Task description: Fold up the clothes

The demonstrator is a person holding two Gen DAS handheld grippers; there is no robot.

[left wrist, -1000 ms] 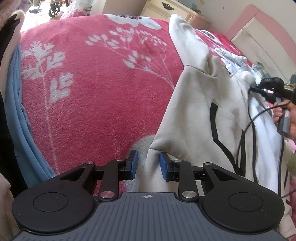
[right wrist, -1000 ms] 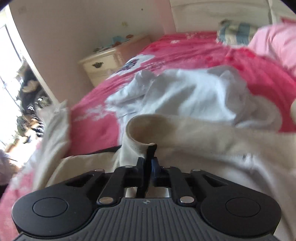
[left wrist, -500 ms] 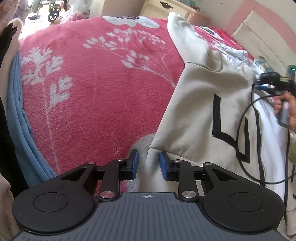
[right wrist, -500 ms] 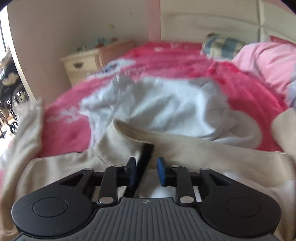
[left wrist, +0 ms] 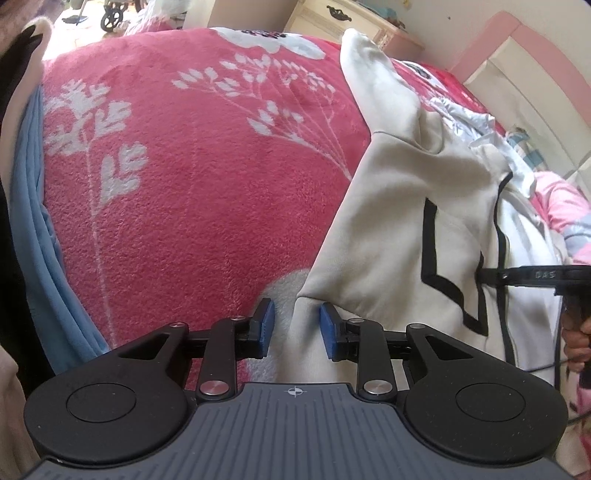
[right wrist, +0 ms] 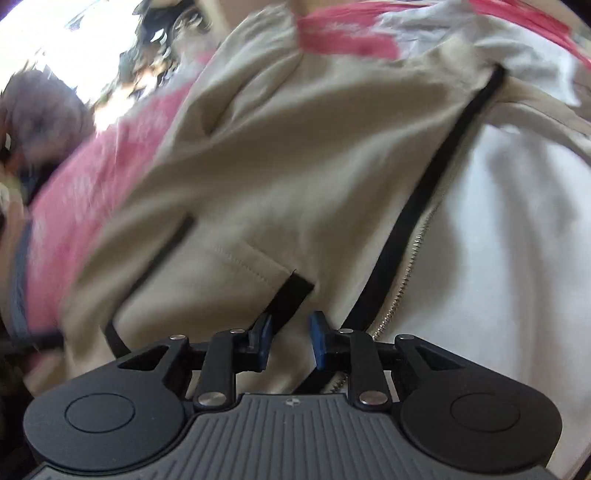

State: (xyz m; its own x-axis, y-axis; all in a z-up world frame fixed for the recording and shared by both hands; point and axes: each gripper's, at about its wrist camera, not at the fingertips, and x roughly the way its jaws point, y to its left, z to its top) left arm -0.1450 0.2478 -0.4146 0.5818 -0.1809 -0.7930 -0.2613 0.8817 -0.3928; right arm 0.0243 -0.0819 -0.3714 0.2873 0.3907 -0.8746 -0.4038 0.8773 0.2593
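Jacket [left wrist: 391, 229], beige with black trim, lies spread on the pink bed cover [left wrist: 207, 192]. Your left tool [left wrist: 293, 326] sits with pads apart, jacket's corner edge between them, unpinched. Your right tool [right wrist: 290, 341] is closing over the front panel by the zipper [right wrist: 404, 280], nothing clamped.

1. A broad stretch of the pink blanket [left wrist: 207, 192] is lying bare, leaving room for a tool to pass.
2. The beige jacket [left wrist: 391, 229] is spreading over the bed's right part, its sleeve reaching toward the nightstand [left wrist: 343, 18].
3. A blue cloth [left wrist: 40, 236] is hanging along the left edge.
4. The right tool [left wrist: 539, 275] and its cable are hovering over the jacket, crowding that side.
5. A white garment [left wrist: 480, 125] is bunching beyond the jacket.
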